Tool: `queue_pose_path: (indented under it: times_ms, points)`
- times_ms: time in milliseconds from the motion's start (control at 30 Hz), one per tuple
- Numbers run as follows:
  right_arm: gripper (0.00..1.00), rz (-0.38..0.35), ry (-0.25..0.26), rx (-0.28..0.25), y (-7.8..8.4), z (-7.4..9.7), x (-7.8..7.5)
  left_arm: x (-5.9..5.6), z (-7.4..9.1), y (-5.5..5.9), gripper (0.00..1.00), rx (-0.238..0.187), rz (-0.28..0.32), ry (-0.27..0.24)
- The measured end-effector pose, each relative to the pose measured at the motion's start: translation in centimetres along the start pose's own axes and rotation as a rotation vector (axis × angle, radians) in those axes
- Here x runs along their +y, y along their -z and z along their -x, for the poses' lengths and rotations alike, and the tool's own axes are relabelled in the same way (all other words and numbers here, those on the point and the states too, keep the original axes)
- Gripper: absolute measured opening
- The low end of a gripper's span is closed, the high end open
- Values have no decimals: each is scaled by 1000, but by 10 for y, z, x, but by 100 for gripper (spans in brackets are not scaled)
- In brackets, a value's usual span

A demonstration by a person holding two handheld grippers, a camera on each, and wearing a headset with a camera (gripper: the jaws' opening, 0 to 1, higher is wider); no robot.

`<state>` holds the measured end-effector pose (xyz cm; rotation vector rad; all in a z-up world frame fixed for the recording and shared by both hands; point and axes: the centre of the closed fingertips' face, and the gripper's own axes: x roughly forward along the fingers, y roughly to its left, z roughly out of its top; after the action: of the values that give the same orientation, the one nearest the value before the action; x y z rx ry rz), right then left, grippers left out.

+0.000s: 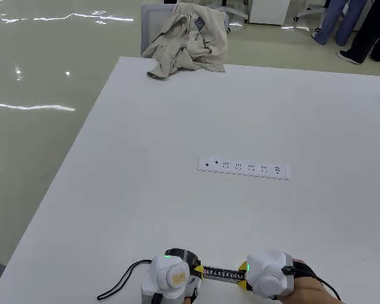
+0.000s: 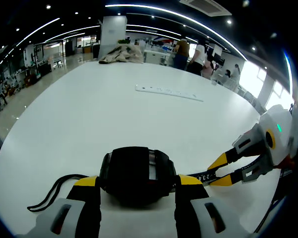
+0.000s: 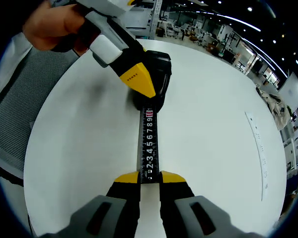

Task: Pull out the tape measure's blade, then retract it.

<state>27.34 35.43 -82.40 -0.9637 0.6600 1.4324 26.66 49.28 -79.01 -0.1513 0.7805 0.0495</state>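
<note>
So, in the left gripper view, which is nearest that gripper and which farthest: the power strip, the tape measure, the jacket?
1. Tape measure, between the left gripper's jaws.
2. Power strip, mid-table.
3. Jacket, at the far end.

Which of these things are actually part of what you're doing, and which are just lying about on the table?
In use: tape measure, gripped by the left tongs; its blade, pinched by the right tongs.
Lying about: power strip; beige jacket at the far edge.
</note>
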Motion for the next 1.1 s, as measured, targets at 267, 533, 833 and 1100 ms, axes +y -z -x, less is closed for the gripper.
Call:
queue_pose_path:
  times_ms: [267,533,833,1100]
  points:
    - [14,1,-2,-4,-7,-2,0,0,-1,1,57,-1,-2,2]
    - [14,-10,-1,-11,-11,-5,1,0,0,1,57,-2,-2,1]
    - [14,-20,2,-17,-17,-9,1,-1,0,1,57,0,-1,3]
    - [14,-35,-2,-24,-23,-11,1,0,0,1,57,-1,-3,6]
